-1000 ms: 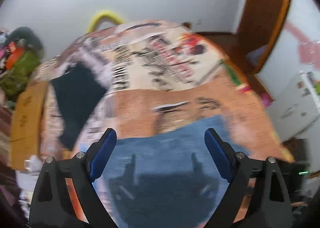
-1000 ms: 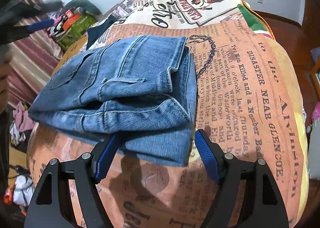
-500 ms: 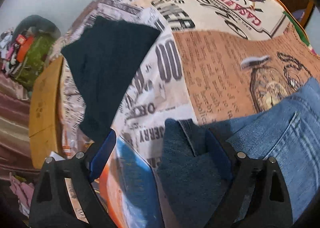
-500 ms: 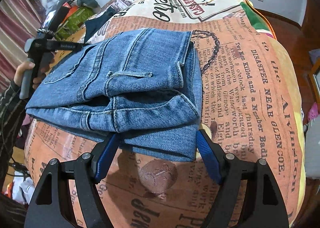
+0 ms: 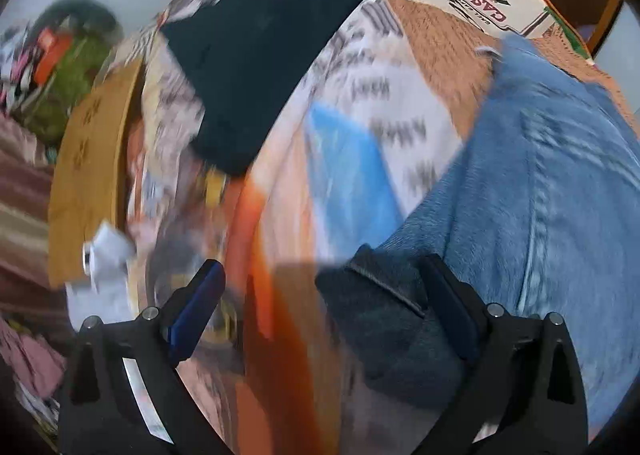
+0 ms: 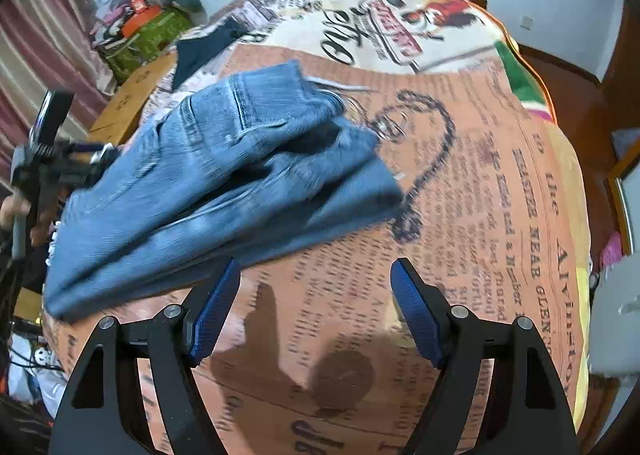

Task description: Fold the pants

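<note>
Folded jeans (image 6: 224,183) look heavy and floppy; grab the thick bottom-left fold. Left gripper (image 5: 320,319) jaws opening around a corner, right gripper (image 6: 316,311) jaws spread, empty.

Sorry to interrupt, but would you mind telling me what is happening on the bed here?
A person with a gripper in each hand is folding blue jeans on a newspaper-print bedspread. The jeans lie in a folded bundle. The left tool is at the bundle's edge, jaws opening, with a denim corner between them. The right tool hovers open over bare bedspread beside the jeans, holding nothing. A dark garment lies further back.
</note>
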Demonstrator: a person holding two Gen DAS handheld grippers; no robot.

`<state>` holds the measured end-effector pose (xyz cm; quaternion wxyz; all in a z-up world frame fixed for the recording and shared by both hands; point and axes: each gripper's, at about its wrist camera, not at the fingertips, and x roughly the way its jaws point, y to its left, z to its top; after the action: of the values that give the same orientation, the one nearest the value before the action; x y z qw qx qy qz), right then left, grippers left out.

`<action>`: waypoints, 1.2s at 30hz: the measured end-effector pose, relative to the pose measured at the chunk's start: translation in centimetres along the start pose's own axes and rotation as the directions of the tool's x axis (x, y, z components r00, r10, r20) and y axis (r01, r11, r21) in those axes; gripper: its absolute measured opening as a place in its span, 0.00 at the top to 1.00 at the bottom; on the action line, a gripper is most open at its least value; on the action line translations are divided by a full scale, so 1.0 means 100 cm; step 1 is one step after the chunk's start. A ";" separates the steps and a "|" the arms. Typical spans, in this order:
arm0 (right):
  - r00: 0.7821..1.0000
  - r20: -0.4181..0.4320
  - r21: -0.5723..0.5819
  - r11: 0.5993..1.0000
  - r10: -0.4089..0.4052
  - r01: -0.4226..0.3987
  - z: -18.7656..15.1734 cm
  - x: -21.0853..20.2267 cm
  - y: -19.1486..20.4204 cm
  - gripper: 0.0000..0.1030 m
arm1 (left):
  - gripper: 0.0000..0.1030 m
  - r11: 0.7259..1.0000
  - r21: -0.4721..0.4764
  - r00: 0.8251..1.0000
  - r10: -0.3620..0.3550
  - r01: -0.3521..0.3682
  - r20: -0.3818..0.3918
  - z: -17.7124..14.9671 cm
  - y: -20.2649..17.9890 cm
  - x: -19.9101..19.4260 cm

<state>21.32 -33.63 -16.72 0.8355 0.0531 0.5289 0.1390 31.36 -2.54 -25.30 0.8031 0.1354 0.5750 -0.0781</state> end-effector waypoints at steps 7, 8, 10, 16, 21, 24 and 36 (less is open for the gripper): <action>0.997 0.048 -0.060 0.997 0.054 -0.051 0.004 -0.010 0.033 0.27 | 0.03 0.990 -0.087 0.994 -0.110 0.111 0.017 -0.064 -0.004 -0.038; 0.997 0.051 -0.068 0.996 0.061 -0.057 0.004 -0.011 0.036 0.27 | 0.03 0.986 -0.095 0.990 -0.137 0.138 0.014 -0.068 -0.008 -0.040; 0.996 0.055 -0.085 0.994 0.071 -0.066 0.003 -0.013 0.043 0.27 | 0.04 0.977 -0.096 0.982 -0.188 0.188 0.009 -0.076 -0.017 -0.045; 0.995 0.057 -0.113 0.991 0.078 -0.072 -0.002 -0.015 0.052 0.27 | 0.04 0.972 -0.098 0.977 -0.211 0.214 0.040 -0.080 -0.044 -0.059; 0.996 0.038 -0.118 0.990 0.077 -0.072 -0.002 -0.009 0.049 0.27 | 0.05 0.983 -0.110 0.985 -0.132 0.144 0.116 -0.064 -0.035 -0.075; 0.995 0.056 -0.117 0.990 0.084 -0.077 0.007 -0.010 0.047 0.27 | 0.05 0.980 -0.145 0.978 -0.112 0.138 0.174 -0.044 -0.020 -0.084; 0.983 0.109 -0.119 0.984 0.147 -0.134 0.082 0.031 0.041 0.29 | 0.05 0.978 -0.130 0.976 -0.138 0.161 0.170 0.063 -0.009 -0.042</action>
<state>29.22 -28.32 -14.88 0.8549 0.0519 0.4651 0.2237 35.44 -5.45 -19.58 0.8461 0.0269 0.5213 -0.1078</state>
